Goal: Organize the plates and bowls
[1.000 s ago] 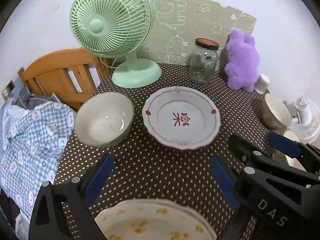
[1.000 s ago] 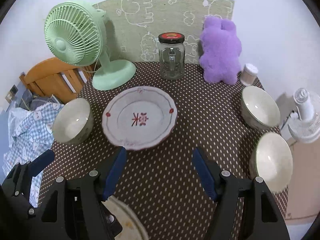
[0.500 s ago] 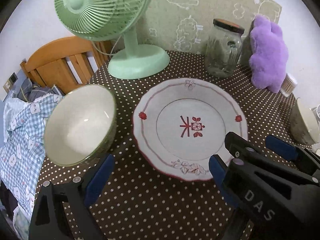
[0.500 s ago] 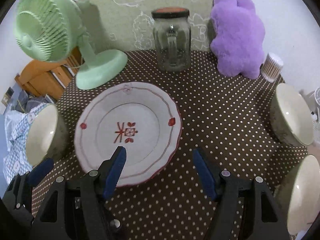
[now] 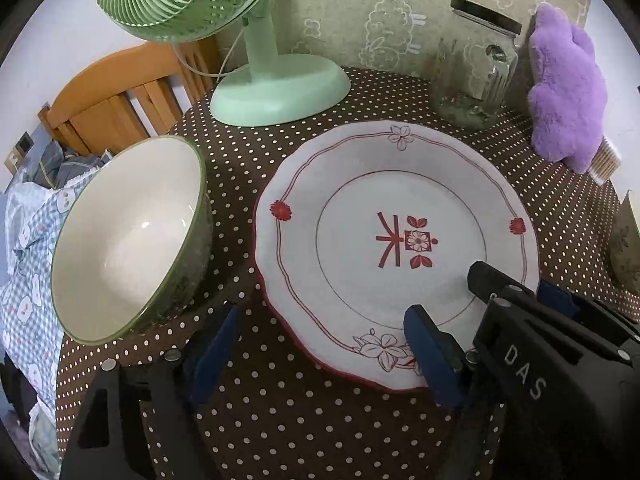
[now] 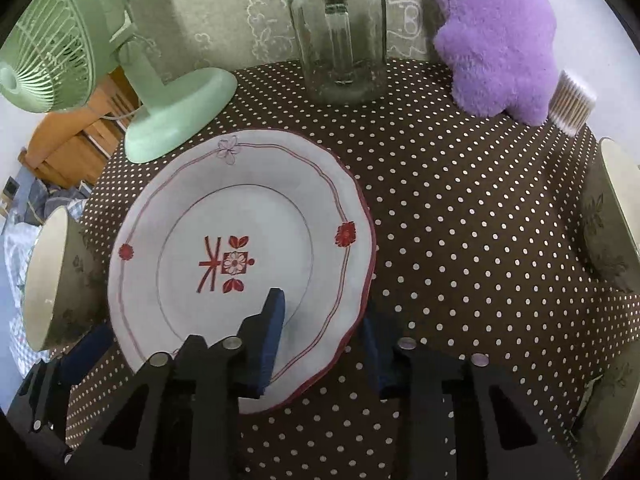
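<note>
A white plate with red trim and a red flower mark (image 5: 396,236) lies on the dotted brown tablecloth; it also shows in the right wrist view (image 6: 240,256). My left gripper (image 5: 320,344) is open, its jaws straddling the plate's near left edge. My right gripper (image 6: 324,336) is open over the plate's near right rim, one finger above the plate, the other beyond its edge. A green-rimmed bowl (image 5: 124,236) stands left of the plate. Two more bowls (image 6: 612,216) sit at the right edge.
A green desk fan (image 5: 276,88), a glass jar (image 6: 340,40), a purple plush toy (image 6: 496,36) and a cotton-swab tub (image 6: 572,100) stand along the back. A wooden bed frame (image 5: 112,96) and checked bedding (image 5: 24,248) lie off the table's left edge.
Both grippers have moved forward and down to the red-trimmed plate's near edge. The yellow-flowered plate seen near the left gripper earlier has dropped out of view.
</note>
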`<action>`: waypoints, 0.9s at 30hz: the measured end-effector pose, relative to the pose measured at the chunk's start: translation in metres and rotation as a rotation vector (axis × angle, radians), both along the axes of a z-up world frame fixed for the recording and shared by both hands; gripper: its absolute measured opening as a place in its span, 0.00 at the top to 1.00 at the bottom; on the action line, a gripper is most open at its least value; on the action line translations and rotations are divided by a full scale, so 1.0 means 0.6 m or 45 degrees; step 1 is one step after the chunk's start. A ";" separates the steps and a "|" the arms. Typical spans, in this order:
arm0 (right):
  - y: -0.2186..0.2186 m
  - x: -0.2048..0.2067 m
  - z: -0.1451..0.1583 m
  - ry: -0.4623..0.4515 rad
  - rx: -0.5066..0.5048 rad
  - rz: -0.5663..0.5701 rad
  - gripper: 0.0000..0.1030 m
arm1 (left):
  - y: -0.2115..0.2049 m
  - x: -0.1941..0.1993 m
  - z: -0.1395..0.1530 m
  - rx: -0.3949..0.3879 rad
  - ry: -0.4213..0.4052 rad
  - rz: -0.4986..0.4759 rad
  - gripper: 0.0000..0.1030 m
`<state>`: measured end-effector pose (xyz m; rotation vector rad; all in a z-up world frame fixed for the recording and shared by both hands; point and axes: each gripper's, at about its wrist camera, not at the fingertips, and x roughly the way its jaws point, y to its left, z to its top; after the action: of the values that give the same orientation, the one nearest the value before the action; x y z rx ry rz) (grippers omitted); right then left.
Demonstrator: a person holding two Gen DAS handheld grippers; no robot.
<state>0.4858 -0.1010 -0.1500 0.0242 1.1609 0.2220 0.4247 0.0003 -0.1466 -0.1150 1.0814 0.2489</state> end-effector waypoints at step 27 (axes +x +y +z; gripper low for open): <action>-0.139 -0.144 0.013 0.155 0.018 -0.135 0.68 | -0.098 -0.105 0.014 0.022 0.099 -0.252 0.20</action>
<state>0.3996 -0.1842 -0.1425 0.1124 1.2753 0.1362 0.3619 -0.0587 -0.1381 0.0177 1.1589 0.0848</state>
